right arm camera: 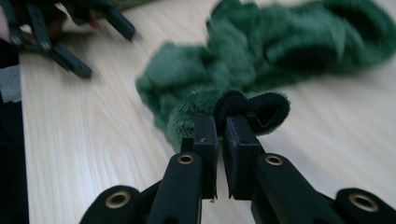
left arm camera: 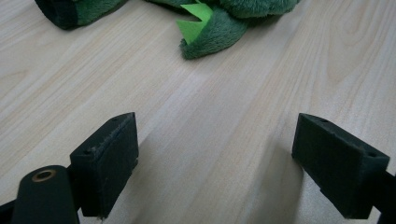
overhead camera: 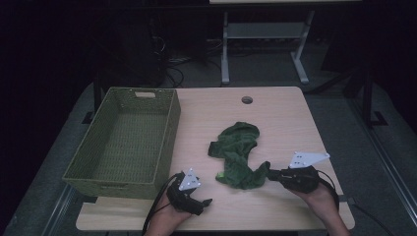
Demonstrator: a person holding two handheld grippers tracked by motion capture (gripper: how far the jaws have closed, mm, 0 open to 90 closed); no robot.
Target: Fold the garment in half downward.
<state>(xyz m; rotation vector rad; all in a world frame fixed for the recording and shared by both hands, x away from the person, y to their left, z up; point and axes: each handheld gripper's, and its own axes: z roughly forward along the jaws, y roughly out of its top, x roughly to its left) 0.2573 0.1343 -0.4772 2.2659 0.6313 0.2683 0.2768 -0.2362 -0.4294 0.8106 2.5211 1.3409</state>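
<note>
A crumpled green fleece garment point(overhead camera: 237, 155) with a dark cuff lies on the wooden table point(overhead camera: 280, 118). My right gripper point(overhead camera: 270, 173) is at its near right end, shut on a dark-edged cuff point(right arm camera: 243, 109) of the green garment point(right arm camera: 280, 42), with fabric pinched between the pads. My left gripper point(overhead camera: 205, 202) rests near the table's front edge, left of the garment, jaws wide apart over bare wood point(left arm camera: 215, 140). In the left gripper view the garment's edge point(left arm camera: 210, 32) with a bright green tag point(left arm camera: 195, 21) lies ahead, untouched.
A green woven basket point(overhead camera: 125, 142) with nothing inside stands on the table's left side, next to my left gripper. A round cable hole point(overhead camera: 247, 100) sits at the table's far edge. A desk frame point(overhead camera: 265, 44) stands on the floor beyond.
</note>
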